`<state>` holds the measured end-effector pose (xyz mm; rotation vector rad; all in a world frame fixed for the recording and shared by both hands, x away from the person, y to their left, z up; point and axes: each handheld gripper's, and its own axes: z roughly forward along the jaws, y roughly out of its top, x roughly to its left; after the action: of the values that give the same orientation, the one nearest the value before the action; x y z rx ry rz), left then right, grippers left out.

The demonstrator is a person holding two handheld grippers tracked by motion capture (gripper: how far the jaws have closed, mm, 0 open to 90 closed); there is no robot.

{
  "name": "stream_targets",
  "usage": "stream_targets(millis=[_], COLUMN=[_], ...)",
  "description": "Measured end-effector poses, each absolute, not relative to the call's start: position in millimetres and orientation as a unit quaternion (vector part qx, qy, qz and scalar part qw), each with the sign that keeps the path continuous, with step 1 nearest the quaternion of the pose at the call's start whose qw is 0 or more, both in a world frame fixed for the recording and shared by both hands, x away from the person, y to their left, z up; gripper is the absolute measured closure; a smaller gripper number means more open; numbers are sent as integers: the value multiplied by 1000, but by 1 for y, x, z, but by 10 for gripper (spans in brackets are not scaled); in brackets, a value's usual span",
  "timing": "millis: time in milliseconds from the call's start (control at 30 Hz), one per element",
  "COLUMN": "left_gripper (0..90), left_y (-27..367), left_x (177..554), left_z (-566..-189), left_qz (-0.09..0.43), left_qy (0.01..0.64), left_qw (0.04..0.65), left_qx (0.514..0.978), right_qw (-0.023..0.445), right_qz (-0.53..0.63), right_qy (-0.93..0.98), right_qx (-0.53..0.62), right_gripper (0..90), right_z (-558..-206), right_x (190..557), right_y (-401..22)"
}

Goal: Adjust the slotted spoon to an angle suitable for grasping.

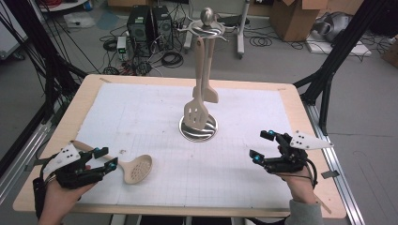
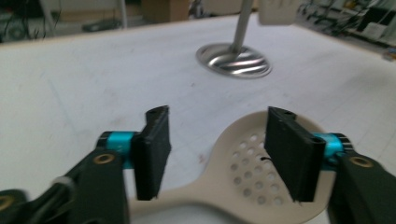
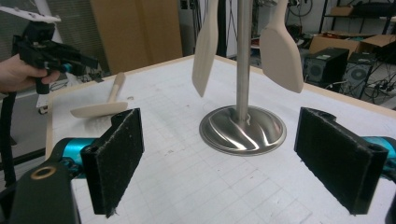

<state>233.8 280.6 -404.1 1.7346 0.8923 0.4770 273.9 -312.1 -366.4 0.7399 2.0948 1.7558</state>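
Skimmer spoon (image 1: 133, 168) is pale cream, wood or plastic, cannot tell which: a round shallow bowl with many small holes and a straight handle. It lies flat on the white gridded mat (image 1: 155, 112) at the near left part of the table (image 1: 80, 101), bowl toward the middle, handle running back under the left gripper (image 1: 105, 159). In the left gripper view the neck and bowl sit between and below the two black jaws, which stand part open over it with gaps on both sides; pads not pressing, nothing held. Right gripper (image 1: 263, 146) hovers at the near right, jaws wide apart and empty, pointed at the stand.

Count: one skimmer on the mat, one metal stand (image 1: 198, 127) with a round shiny base and ball top, two utensils hanging on it, a slotted turner (image 1: 196, 111) and a plain spatula (image 1: 210, 93), same cream colour. Two grippers, two hands.

Surface: light wood tabletop, mat covers most of it, a few smudges. Room: grey floor, loose cables, two black computer towers (image 1: 150, 26), cardboard boxes (image 1: 295, 16), black frame legs at both sides.
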Motion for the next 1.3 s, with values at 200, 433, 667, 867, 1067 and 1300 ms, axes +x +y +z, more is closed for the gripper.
stream_targets(millis=[200, 433, 667, 867, 1067, 1300], left_gripper=[686, 847, 890, 894, 895, 895], left_y=[287, 295, 306, 314, 321, 326], left_x=[237, 243, 249, 251, 253, 257], left_z=[-412, -419, -431, -440, -446, -447], left_qz=[208, 204, 196, 189, 185, 188], left_qy=[375, 383, 397, 407, 420, 437], left_qw=[529, 510, 488, 480, 471, 457], left_qx=[732, 743, 752, 754, 754, 751], right_qw=[153, 159, 158, 157, 156, 152], right_qz=[611, 610, 610, 611, 612, 610], right_qy=[731, 732, 731, 730, 730, 734], right_qx=[263, 259, 263, 261, 261, 256], right_gripper=[149, 149, 149, 149, 148, 147], right_z=[-367, -367, -367, -367, -367, -367], right_x=[271, 269, 266, 263, 263, 262], right_y=[-315, -318, -322, -325, -325, -322])
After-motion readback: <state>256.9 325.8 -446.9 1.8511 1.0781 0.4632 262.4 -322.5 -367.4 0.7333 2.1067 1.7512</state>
